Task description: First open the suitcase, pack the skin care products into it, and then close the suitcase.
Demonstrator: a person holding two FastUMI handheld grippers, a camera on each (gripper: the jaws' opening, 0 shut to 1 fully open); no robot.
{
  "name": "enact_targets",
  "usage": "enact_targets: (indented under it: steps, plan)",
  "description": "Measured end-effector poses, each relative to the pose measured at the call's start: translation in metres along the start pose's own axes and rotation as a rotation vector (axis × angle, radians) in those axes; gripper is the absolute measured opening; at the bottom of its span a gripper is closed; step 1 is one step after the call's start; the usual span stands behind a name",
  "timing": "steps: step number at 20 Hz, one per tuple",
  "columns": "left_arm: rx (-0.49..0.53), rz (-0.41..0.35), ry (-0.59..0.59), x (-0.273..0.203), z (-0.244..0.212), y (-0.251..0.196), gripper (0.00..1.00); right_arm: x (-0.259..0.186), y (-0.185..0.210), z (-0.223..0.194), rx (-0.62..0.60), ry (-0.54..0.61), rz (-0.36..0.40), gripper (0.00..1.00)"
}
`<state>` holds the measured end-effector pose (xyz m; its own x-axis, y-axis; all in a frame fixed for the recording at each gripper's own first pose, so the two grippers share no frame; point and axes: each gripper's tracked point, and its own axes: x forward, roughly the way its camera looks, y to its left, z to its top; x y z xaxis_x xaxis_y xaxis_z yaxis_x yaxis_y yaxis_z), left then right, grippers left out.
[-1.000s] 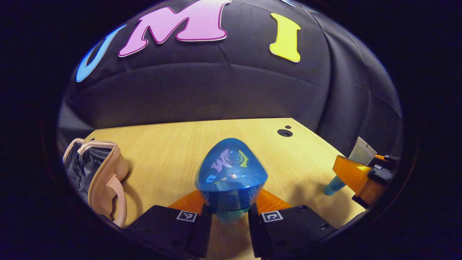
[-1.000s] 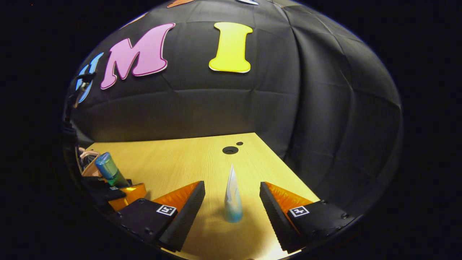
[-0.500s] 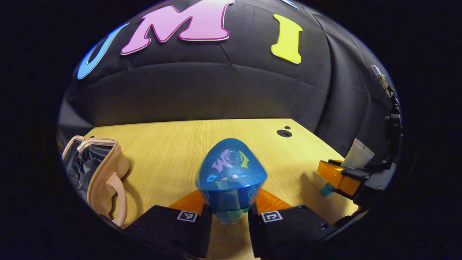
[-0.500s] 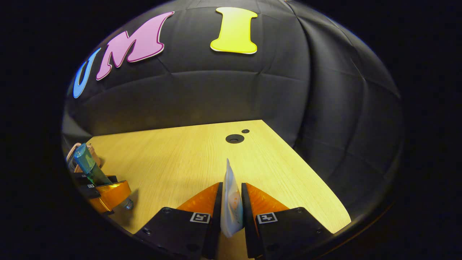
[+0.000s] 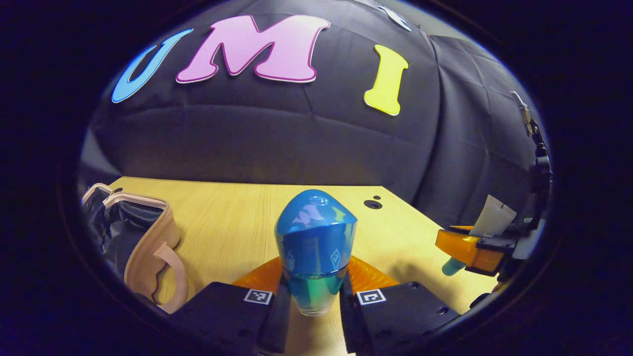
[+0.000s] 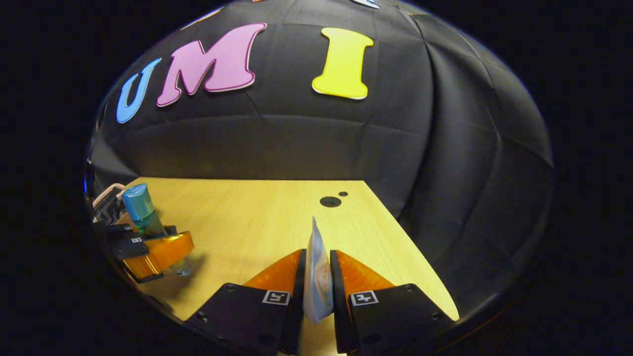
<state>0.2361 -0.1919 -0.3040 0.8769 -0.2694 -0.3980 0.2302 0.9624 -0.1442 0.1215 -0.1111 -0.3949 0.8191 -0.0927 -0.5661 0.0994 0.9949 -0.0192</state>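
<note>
In the left gripper view my left gripper (image 5: 312, 301) is shut on a blue-capped bottle (image 5: 315, 244) with a teal glass body, held upright above the table. A pink suitcase (image 5: 143, 237) lies open at the left with its dark lining showing. In the right gripper view my right gripper (image 6: 316, 296) is shut on a flat white tube (image 6: 316, 274) standing on edge between the fingers. The left gripper view shows the right gripper (image 5: 482, 247) with the white tube (image 5: 492, 217) at the far right. The right gripper view shows the left gripper (image 6: 148, 247) with the bottle (image 6: 141, 210) at the far left.
A light wooden table (image 6: 247, 217) carries everything, with a round cable hole (image 6: 330, 201) near its back right corner. The table's right edge (image 6: 410, 247) runs close beside my right gripper. The black booth wall stands behind the table.
My right gripper shut on the white tube, which stood free between open fingers a second ago, and lifted it. The left gripper tilted the bottle more upright and raised it.
</note>
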Motion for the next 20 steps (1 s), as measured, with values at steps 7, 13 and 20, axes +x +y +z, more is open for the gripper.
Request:
enact_targets:
  steps: [7, 13, 20]
  plan:
    - [-0.029, 0.051, 0.023, -0.104, 0.055, 0.084, 0.47, -0.085, 0.066, 0.047, 0.005, -0.026, 0.095, 0.29]
    - [-0.068, 0.192, 0.188, -0.169, 0.041, 0.237, 0.47, -0.139, 0.164, 0.076, 0.011, -0.025, 0.208, 0.29]
    - [-0.133, 0.157, 0.563, -0.150, -0.053, 0.321, 0.48, -0.146, 0.332, 0.091, -0.038, -0.051, 0.421, 0.29]
